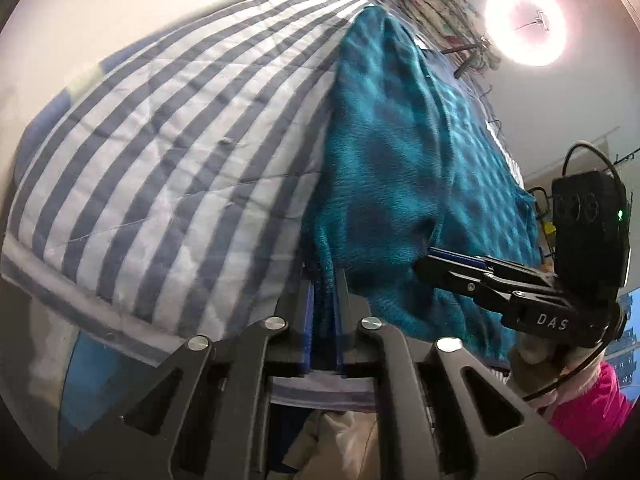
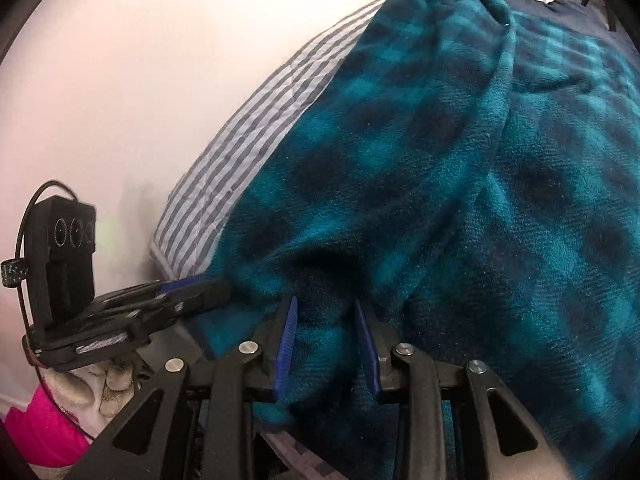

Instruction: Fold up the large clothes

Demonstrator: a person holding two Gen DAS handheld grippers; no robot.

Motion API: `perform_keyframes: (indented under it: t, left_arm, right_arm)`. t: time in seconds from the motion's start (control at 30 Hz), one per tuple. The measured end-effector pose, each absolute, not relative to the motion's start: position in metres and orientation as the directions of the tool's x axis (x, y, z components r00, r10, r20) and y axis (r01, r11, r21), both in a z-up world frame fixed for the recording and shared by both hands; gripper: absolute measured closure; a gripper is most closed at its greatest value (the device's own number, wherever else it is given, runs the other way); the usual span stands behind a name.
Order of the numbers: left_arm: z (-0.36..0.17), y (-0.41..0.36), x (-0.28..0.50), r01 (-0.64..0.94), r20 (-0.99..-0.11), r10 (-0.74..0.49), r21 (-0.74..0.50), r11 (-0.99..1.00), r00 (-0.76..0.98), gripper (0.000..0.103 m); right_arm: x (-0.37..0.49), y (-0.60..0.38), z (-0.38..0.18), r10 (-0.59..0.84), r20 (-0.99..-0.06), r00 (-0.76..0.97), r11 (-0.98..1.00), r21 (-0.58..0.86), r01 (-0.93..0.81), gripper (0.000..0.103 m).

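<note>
Left tongs (image 1: 325, 300): blue-padded fingers (image 1: 309, 320) pressed nearly together, pinching a thin hanging edge of the teal-and-dark checked fleece garment (image 1: 400, 152). Same tongs seen from the right wrist view (image 2: 200, 286), at the garment's left edge, tips buried in fabric.

Right tongs (image 2: 326, 320): blue pads (image 2: 286, 336) set apart, but a thick bunched fold of the fleece (image 2: 400, 160) fills the gap, so they are pinching it. In the left wrist view these tongs (image 1: 434, 254) bite into the garment's lower right part, black body marked "DAS", black camera box above with a green LED.

Garment: lies on the bed, over the blue-and-white striped quilt (image 1: 160, 140), along the quilt's right side, near end lifted at the bed's near edge by both tongs. A rounded folded ridge runs lengthwise toward the far end.

Outward: pale glove and pink sleeve (image 2: 44, 432) behind the left tongs. White wall beyond the bed. Bright ring light (image 1: 526, 20) at upper right, patterned cloth (image 1: 432, 4) beside it at the bed's far end.
</note>
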State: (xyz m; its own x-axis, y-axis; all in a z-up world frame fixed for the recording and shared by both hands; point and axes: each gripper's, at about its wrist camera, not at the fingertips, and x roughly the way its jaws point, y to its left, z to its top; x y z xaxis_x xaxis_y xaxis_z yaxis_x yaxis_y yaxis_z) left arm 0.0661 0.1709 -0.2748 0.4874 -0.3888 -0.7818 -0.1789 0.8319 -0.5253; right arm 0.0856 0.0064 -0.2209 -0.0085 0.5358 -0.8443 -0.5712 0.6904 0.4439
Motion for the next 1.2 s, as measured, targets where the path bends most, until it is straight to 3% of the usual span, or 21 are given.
perform_keyframes:
  t: [0.1,0.17,0.3,0.37,0.53,1.0,1.1,1.17,1.2]
  left_arm:
    - [-0.256,0.166,0.061,-0.130,-0.738,-0.408,-0.550,0.825,0.537,0.099]
    - [-0.242,0.162,0.058,-0.098,-0.713,-0.420,-0.561,0.822,0.561,0.099]
    - [-0.221,0.149,0.062,-0.036,-0.679,-0.442,-0.567,0.823,0.586,0.100]
    - [-0.216,0.142,0.065,-0.010,-0.669,-0.453,-0.566,0.824,0.589,0.100]
    - [-0.210,0.127,0.072,0.030,-0.653,-0.479,-0.573,0.819,0.587,0.100]
    - [-0.220,0.099,0.094,0.063,-0.669,-0.486,-0.551,0.832,0.562,0.100]
    - [-0.221,0.092,0.098,0.064,-0.672,-0.487,-0.550,0.833,0.557,0.100]
    - [-0.218,0.089,0.095,0.070,-0.675,-0.484,-0.542,0.838,0.557,0.100]
    - [-0.218,0.086,0.094,0.074,-0.678,-0.480,-0.535,0.841,0.556,0.100]
  right_arm:
    - [0.098,-0.003,-0.192,0.546,-0.837,0.027,0.694,0.434,-0.574,0.066]
    - [0.113,-0.008,-0.169,0.563,-0.823,0.071,0.702,0.431,-0.566,0.047]
    - [0.152,-0.003,-0.135,0.570,-0.811,0.131,0.720,0.417,-0.555,0.045]
    - [0.169,0.007,-0.125,0.549,-0.822,0.151,0.733,0.386,-0.560,0.039]
    - [0.214,0.049,-0.129,0.487,-0.860,0.151,0.756,0.328,-0.566,0.037]
    - [0.268,0.154,-0.222,0.151,-0.978,0.146,0.789,0.030,-0.613,0.036]
    - [0.269,0.152,-0.223,0.145,-0.977,0.157,0.786,0.018,-0.617,0.044]
    - [0.272,0.146,-0.222,0.130,-0.976,0.177,0.794,-0.004,-0.608,0.073]
    - [0.275,0.142,-0.222,0.130,-0.975,0.182,0.796,-0.007,-0.605,0.079]
